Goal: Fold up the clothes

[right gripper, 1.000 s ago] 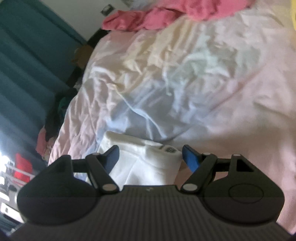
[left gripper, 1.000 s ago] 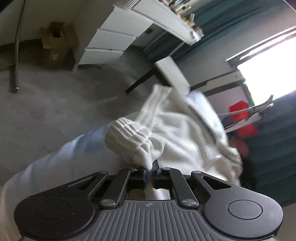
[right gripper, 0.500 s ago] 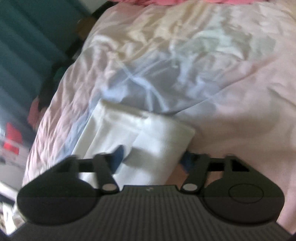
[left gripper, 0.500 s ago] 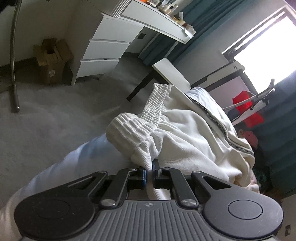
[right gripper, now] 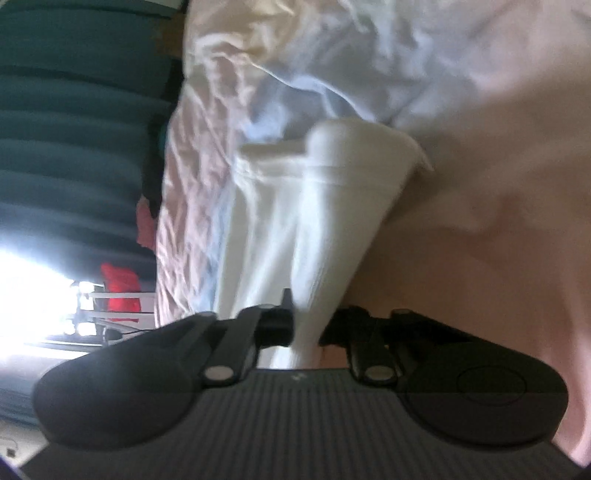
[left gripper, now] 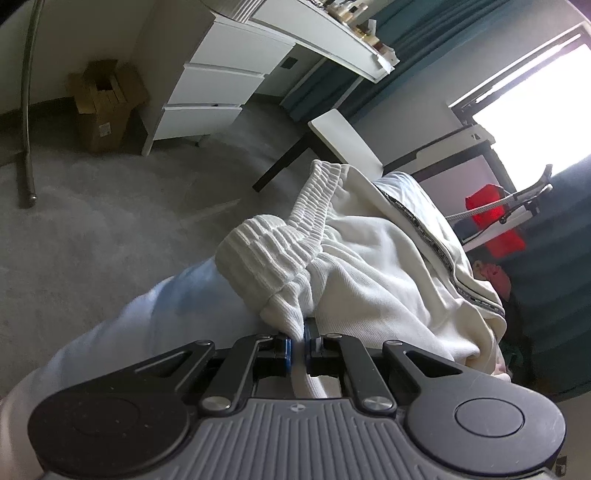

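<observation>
White pants (left gripper: 369, 280) were pinched tight in my left gripper (left gripper: 298, 341) and right gripper (right gripper: 306, 328), but a hard tug could have slipped them loose.

Grey carpet (left gripper: 92, 229) runs to a white drawer unit (left gripper: 218, 92) with a cardboard box (left gripper: 105, 105) on the floor beside it. Teal curtains (left gripper: 417, 33) flank a bright window (left gripper: 535, 107) on the far right. A rumpled pale sheet (right gripper: 369, 55) covers the bed.
</observation>
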The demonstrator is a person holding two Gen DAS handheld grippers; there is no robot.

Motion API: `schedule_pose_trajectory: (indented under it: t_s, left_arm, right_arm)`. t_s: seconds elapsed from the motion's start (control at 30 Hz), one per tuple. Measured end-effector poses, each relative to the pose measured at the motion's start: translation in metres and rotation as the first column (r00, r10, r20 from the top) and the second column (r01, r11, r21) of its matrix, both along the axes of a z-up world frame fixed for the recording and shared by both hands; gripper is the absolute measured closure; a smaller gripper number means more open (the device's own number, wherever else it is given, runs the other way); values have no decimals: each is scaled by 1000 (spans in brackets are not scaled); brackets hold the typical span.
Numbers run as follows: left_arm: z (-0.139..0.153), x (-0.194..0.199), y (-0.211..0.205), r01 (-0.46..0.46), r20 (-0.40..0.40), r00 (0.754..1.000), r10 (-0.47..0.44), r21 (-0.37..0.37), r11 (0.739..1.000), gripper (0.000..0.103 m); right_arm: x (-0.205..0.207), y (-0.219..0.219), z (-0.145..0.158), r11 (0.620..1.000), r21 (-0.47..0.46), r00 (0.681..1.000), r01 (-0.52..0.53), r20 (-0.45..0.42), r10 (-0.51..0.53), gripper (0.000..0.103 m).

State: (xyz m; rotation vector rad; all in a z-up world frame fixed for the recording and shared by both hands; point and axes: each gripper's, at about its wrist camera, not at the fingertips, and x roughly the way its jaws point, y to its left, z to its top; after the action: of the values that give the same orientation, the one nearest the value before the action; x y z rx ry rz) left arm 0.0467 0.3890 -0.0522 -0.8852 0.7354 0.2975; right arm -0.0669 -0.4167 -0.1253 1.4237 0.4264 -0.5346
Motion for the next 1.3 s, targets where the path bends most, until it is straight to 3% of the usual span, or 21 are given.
schedule_pose_trajectory:
  t_s: [0.13,0.27,0.33,0.4,0.57,0.7,0.8,0.83,0.87,0.9,0.93,0.97,1.0,1.13,1.3]
  left_arm:
    - [14,0,1,1,28,1000,0,-26,1000,97]
    - [23,-11,21,-22,130,990,51,-214,976,99]
    - [25,-15,27,-16,130,990,46,-219,976,99]
    - [25,-20,32,-11,122,992,38,-217,976,99]
    - [-3,-26,28,19,6,1000,-19,-101,995,98]
    - [-16,-29,22,40,-26,999,-41,-11,999,89]
    - [-3,-28,16,52,-48,998,-49,69,996,75]
    - [6,-26,12,63,-65,996,-55,120,991,63]
    - [15,-25,7,74,-80,995,-61,176,982,48]
    - [25,-25,2,87,-91,994,-67,233,969,40]
    - [34,-25,-5,100,-96,993,-75,287,953,26]
    - [42,-26,-12,112,-93,992,-85,337,935,21]
    - [50,-28,-20,122,-88,992,-95,384,915,21]
    - [74,-31,-62,145,-40,989,-145,513,846,16]
    - [95,-28,-134,189,53,960,-274,602,776,11]
  right_arm:
    - [1,-2,19,996,-91,997,-1,72,8,95]
    - [-10,-4,41,981,-190,989,43,147,-15,95]
    - [-14,-3,46,974,-218,991,56,133,-28,95]
    - [-19,-1,45,974,-221,997,51,65,-38,95]
    - [-27,-7,8,996,-56,983,76,-161,-84,95]
    - [-27,-6,8,995,-53,981,80,-174,-88,92]
    - [-30,-1,27,985,-157,974,72,-202,-104,91]
    - [-32,0,33,979,-188,972,74,-208,-113,89]
    - [-33,0,37,973,-217,970,76,-210,-122,81]
    - [-33,0,42,965,-249,969,77,-209,-131,65]
    - [-32,-1,48,955,-287,969,77,-202,-139,53]
    - [-31,0,55,941,-331,970,74,-196,-145,30]
    - [-30,5,63,920,-387,970,66,-191,-150,18]
    - [-17,34,98,801,-598,987,-26,-141,-73,19]
    - [-5,80,126,645,-754,992,-129,-89,94,19]
